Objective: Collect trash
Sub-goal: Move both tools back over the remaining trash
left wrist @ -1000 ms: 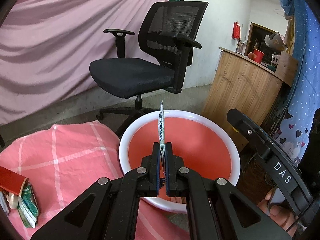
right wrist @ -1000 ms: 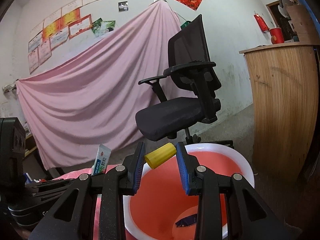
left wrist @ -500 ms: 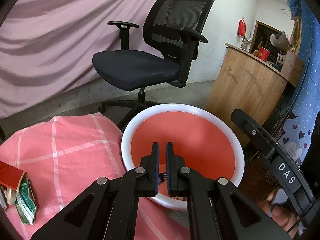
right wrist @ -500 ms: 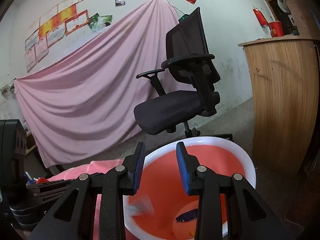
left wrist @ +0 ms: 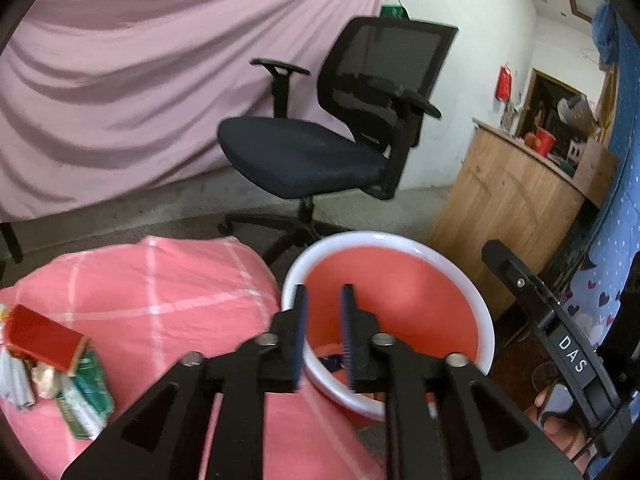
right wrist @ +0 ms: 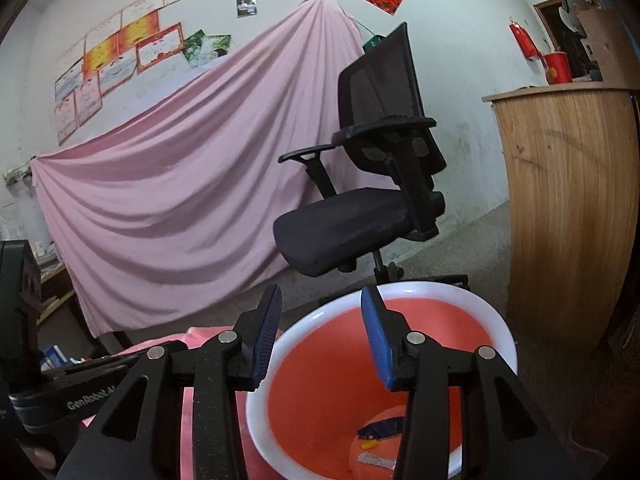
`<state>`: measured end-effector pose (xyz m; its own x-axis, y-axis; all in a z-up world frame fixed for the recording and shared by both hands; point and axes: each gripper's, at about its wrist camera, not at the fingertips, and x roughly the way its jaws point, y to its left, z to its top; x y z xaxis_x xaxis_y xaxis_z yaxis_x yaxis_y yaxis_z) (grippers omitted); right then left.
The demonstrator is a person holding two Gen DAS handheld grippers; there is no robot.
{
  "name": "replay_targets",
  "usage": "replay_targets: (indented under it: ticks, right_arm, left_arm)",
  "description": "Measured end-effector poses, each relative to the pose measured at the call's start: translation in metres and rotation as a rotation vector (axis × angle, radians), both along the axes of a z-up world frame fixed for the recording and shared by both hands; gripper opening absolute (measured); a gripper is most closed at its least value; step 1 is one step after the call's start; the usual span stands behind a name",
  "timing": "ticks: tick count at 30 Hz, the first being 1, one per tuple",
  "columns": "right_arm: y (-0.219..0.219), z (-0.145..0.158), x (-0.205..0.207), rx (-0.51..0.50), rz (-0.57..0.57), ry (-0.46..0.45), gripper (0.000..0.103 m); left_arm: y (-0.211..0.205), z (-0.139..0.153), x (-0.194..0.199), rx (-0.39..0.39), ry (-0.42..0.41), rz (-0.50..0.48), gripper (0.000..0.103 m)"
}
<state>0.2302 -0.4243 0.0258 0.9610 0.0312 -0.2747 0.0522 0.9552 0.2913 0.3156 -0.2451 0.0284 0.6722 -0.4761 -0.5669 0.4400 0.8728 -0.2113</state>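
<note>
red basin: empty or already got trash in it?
Not empty. In the right wrist view the red basin holds a dark blue wrapper, a small yellow piece and a pale strip on its bottom.

"DAS" on right hand-held gripper (left wrist: pixel 570 354), "GenRobot.AI" on left hand-held gripper (right wrist: pixel 90 394)

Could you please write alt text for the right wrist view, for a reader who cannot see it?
The open, empty right gripper hovers over a red basin with a white rim, where a few scraps of trash lie at the bottom. Behind stand a black office chair, a draped pink sheet and a wooden counter.
</note>
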Motion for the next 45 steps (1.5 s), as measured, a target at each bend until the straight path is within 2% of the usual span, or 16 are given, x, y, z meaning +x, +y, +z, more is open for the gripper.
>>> replay_targets:
  ticks: [2,6,7,8,9,11,13,14,15,16,26,32,38,42,45]
  right_arm:
    - [0.008,0.004,0.0,-0.011,0.012,-0.016,0.045]
    - [0.029,0.013,-0.003,-0.041,0.039,-0.062,0.055]
    - [0.034,0.015,-0.004,-0.048,0.043,-0.075,0.064]
    - [0.039,0.017,-0.005,-0.052,0.047,-0.09,0.075]
    - [0.045,0.02,-0.007,-0.057,0.052,-0.113,0.078]
    - [0.057,0.024,-0.011,-0.072,0.065,-0.151,0.081]
    - [0.068,0.027,-0.013,-0.084,0.078,-0.18,0.088]
    - [0.074,0.029,-0.014,-0.088,0.085,-0.195,0.09]
    - [0.079,0.03,-0.016,-0.09,0.088,-0.208,0.098]
    - [0.083,0.031,-0.017,-0.092,0.093,-0.223,0.103]
    - [0.142,0.038,-0.029,-0.182,0.229,-0.32,0.103]
    - [0.168,0.037,-0.028,-0.223,0.284,-0.327,0.103]
    - [0.184,0.026,-0.01,-0.254,0.329,-0.228,0.103]
    - [0.196,0.012,0.014,-0.262,0.388,-0.082,0.103]
    - [0.204,0.006,0.024,-0.281,0.425,-0.022,0.103]
  left_arm:
    - [0.015,0.009,-0.007,-0.009,-0.038,0.035,0.031]
    - [0.045,0.022,-0.019,-0.01,-0.103,0.112,0.039]
    - [0.054,0.025,-0.023,-0.012,-0.117,0.134,0.042]
    - [0.062,0.026,-0.027,-0.015,-0.131,0.16,0.05]
    - [0.07,0.028,-0.032,-0.019,-0.147,0.186,0.056]
    - [0.088,0.03,-0.04,-0.029,-0.184,0.235,0.062]
    - [0.105,0.032,-0.048,-0.028,-0.215,0.276,0.082]
    - [0.113,0.032,-0.053,-0.023,-0.234,0.302,0.097]
    - [0.121,0.032,-0.059,-0.02,-0.261,0.337,0.101]
    - [0.128,0.032,-0.065,-0.022,-0.286,0.362,0.101]
    - [0.203,0.017,-0.108,0.007,-0.345,0.561,0.101]
    - [0.242,-0.001,-0.116,0.038,-0.3,0.611,0.101]
    - [0.259,-0.021,-0.106,0.069,-0.187,0.587,0.101]
    - [0.254,-0.032,-0.087,0.104,-0.097,0.556,0.101]
    - [0.256,-0.038,-0.077,0.11,-0.052,0.529,0.101]
